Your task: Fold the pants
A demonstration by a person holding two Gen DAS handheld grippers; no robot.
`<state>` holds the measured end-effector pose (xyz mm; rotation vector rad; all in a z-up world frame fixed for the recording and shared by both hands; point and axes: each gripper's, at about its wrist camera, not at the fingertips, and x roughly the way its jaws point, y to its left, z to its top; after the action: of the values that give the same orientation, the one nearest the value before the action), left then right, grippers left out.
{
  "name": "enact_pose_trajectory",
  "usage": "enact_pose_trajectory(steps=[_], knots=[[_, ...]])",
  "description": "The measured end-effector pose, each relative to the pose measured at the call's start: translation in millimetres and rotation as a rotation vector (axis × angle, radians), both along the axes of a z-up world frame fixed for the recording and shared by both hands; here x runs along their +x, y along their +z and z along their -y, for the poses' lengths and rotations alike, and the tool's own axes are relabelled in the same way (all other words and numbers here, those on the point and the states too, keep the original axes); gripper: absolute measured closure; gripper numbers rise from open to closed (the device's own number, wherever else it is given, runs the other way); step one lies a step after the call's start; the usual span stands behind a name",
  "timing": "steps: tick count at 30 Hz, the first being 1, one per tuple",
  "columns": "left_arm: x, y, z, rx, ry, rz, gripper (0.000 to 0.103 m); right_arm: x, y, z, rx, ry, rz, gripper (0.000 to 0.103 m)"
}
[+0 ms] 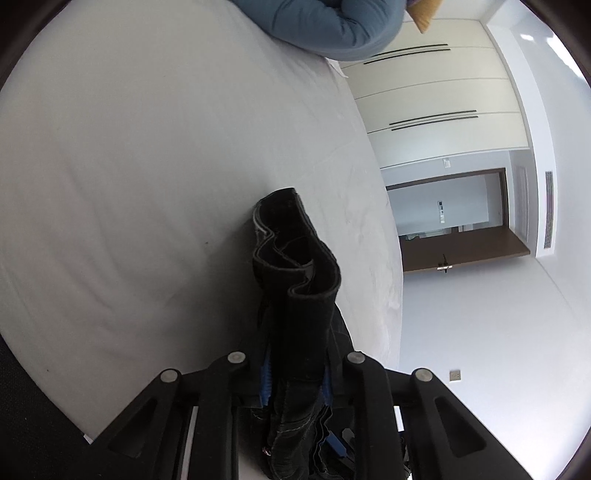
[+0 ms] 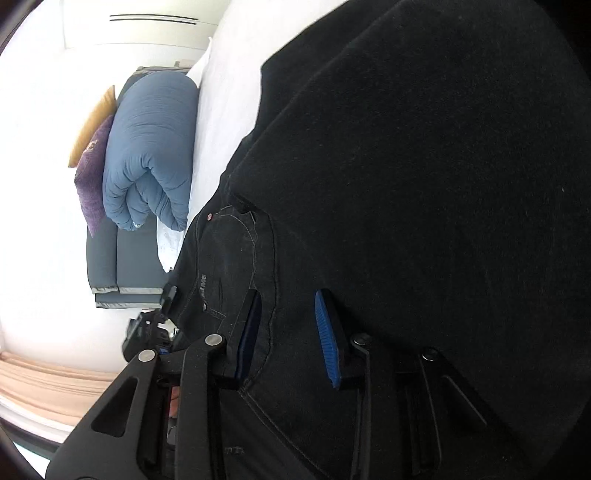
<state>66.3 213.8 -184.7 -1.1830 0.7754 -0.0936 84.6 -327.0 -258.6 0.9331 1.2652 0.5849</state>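
Observation:
The black pants [image 1: 295, 258] stick out forward between my left gripper's fingers as a bunched, layered strip with its hemmed edges wavy at the tip. My left gripper [image 1: 295, 373] is shut on this bundle, its blue pads [image 1: 266, 380] pressed against both sides, above the white bed [image 1: 147, 166]. In the right wrist view the pants [image 2: 406, 184] fill most of the picture, showing a pocket seam and a rivet. My right gripper [image 2: 288, 332] is shut on a thick fold of that denim, with the blue pads [image 2: 327, 339] on either side of a seam. The pants hide most of the bed [image 2: 229, 74].
A rolled blue duvet [image 2: 151, 147] lies at the bed's far end [image 1: 325, 26], with a purple cushion [image 2: 94, 177] and a yellow cushion [image 2: 92, 122] beside it. White wardrobe doors [image 1: 436, 92] and a brown door [image 1: 461, 251] stand beyond the bed's edge.

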Motion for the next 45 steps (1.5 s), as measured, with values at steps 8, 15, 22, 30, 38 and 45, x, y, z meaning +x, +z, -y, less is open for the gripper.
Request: enact_pose_trajectory(steps=[8,15,22,30,38,45], knots=[[9.1,82.8,62.3,0.24,-0.153,0.14,0.083,-13.4,47.3,21.0,-0.007,-0.114,0.149,0.017],[7.5,134.6,209.1,0.582,-0.468,0.313,0.083,-14.0,77.6,73.7,0.102,-0.141,0.163,0.017],[-23.4,96.2,323.5,0.802,-0.734,0.328,0.084,-10.4,93.4,109.0,0.154,-0.133,0.179,0.017],[-48.6,80.6,373.0,0.986,-0.855,0.343,0.084,-16.6,89.1,93.3,0.032,-0.052,0.139,0.017],[-56.3,72.2,393.8,1.052,-0.891,0.349,0.084,-17.9,80.9,93.0,-0.198,-0.011,0.121,0.086],[-65.8,77.1,417.5,1.07,-0.923,0.401,0.084,-25.0,88.9,116.0,-0.212,-0.044,0.186,0.088]])
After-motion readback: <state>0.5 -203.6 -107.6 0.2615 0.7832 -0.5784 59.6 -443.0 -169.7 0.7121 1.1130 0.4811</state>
